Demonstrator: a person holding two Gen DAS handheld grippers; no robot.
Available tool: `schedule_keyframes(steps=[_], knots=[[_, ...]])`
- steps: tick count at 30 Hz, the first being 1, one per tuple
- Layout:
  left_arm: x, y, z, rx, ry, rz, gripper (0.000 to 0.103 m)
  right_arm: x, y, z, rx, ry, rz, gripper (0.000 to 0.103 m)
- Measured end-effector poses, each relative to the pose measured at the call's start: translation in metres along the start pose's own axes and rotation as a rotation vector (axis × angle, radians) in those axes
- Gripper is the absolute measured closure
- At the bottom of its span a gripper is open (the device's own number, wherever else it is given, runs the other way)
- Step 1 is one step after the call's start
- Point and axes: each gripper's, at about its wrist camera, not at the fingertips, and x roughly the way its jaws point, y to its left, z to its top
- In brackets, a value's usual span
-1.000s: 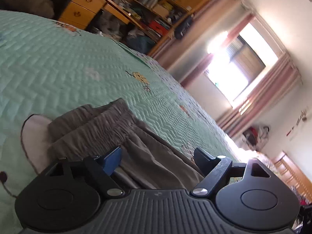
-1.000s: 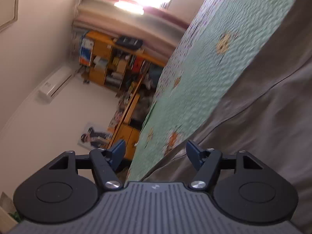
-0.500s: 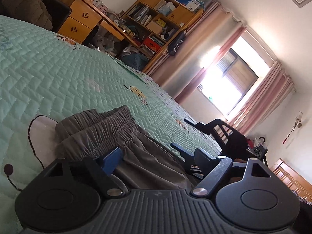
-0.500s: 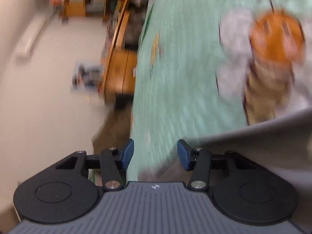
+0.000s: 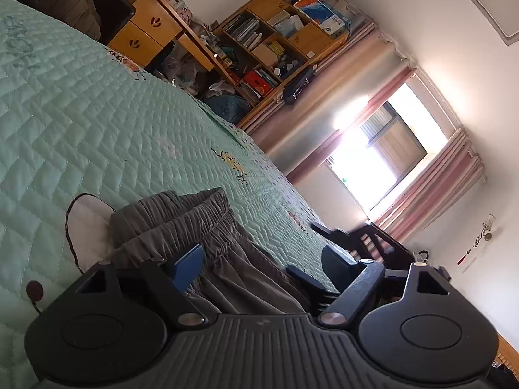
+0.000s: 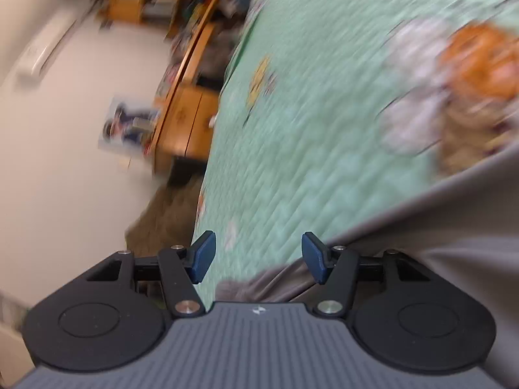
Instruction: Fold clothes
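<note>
Wide bed (image 5: 97, 123) under a mint-green quilted cover printed with small cartoon figures, filling most of both views. Beyond the bed's far edge, a bright window (image 5: 376, 159) framed by pink curtains (image 5: 431, 191). Also beyond the bed, a wooden bookshelf (image 5: 275, 42) with open cubbies: books standing and leaning in several, boxes and a tissue pack in others, a flat blue-and-white box lying on top. Beside the bookshelf, a wooden desk (image 5: 152, 29) with closed drawers, clutter on top too small to make out.

On the bed, close to the camera: grey trousers (image 5: 194, 227), gathered elastic waistband bunched and facing away, fabric running back under the left claw (image 5: 262, 259). Left claw spread wide, fingers to either side of the trousers, pads not pressing the cloth. Partly under the waistband, a white oval patch (image 5: 87, 223) with a dark outline printed on the cover.

In the left wrist view, past the trousers on the bed, part of the right claw (image 5: 343, 243) seen from the side.

Right wrist view blurred. Right claw (image 6: 258, 256) opening, blue pads apart, nothing pinched between them; bed cover showing through the gap. Grey trouser fabric (image 6: 421, 233) lying on the bed under and beside the finger (image 6: 313, 257) nearer to it, edge just below the gap.
</note>
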Motion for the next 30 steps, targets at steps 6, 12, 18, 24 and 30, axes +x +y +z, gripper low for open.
schedule_keyframes(steps=[6,12,18,24,30], knots=[[0.002,-0.002,-0.001,0.012,-0.005,0.011,0.020,-0.125,-0.019,0.000,-0.008,-0.138,0.019,0.021],[-0.002,0.003,-0.002,-0.017,-0.015,-0.007,0.020,-0.132,-0.033,-0.117,-0.162,0.103,0.033,0.023],[-0.001,0.003,-0.003,-0.006,-0.015,-0.004,0.020,-0.202,-0.038,-0.105,-0.247,-0.088,0.022,0.023],[-0.001,0.002,-0.005,0.005,-0.016,0.001,0.020,-0.264,-0.090,-0.055,-0.088,-0.365,-0.048,0.022],[0.000,0.002,-0.005,0.021,-0.013,0.006,0.019,-0.346,-0.141,-0.060,0.131,-0.666,0.036,0.022]])
